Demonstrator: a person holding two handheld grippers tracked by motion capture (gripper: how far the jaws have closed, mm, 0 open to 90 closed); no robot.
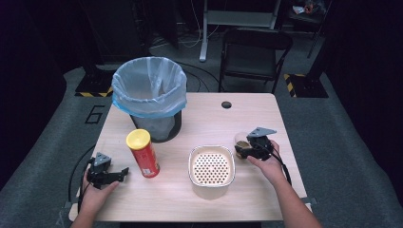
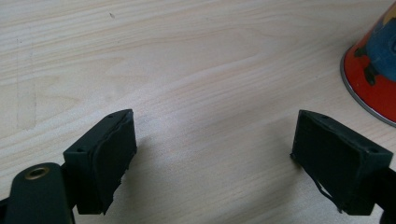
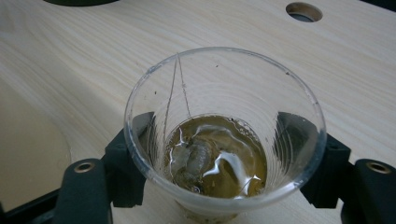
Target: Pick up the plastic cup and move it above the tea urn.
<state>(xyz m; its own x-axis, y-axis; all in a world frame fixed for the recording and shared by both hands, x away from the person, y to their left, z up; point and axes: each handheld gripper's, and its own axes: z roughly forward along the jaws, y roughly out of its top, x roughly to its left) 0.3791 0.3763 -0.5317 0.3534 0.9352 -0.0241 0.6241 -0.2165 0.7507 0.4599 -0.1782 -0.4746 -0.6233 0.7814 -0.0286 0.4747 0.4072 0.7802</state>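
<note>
A clear plastic cup (image 1: 240, 139) (image 3: 219, 93) stands on the wooden table (image 1: 256, 199) at the right, holding brown liquid and a soaked tea bag (image 3: 191, 158). My right gripper (image 1: 242, 150) (image 3: 224, 156) has one jaw on each side of the cup's lower wall, and the pads (image 3: 135, 140) lie against it. At the left, my left gripper (image 1: 124, 172) (image 2: 215, 154) rests low over the table with its jaws wide apart and nothing between them. A red snack can with a yellow lid (image 1: 142, 154) (image 2: 373, 74) stands just to its right.
A white bowl with a perforated insert (image 1: 191, 164) sits at the centre front, left of the cup. A black bin lined with a blue bag (image 1: 149, 90) stands at the back left. A cable hole (image 1: 226, 104) (image 3: 303, 11) is near the far edge; a folding chair (image 1: 254, 52) stands beyond.
</note>
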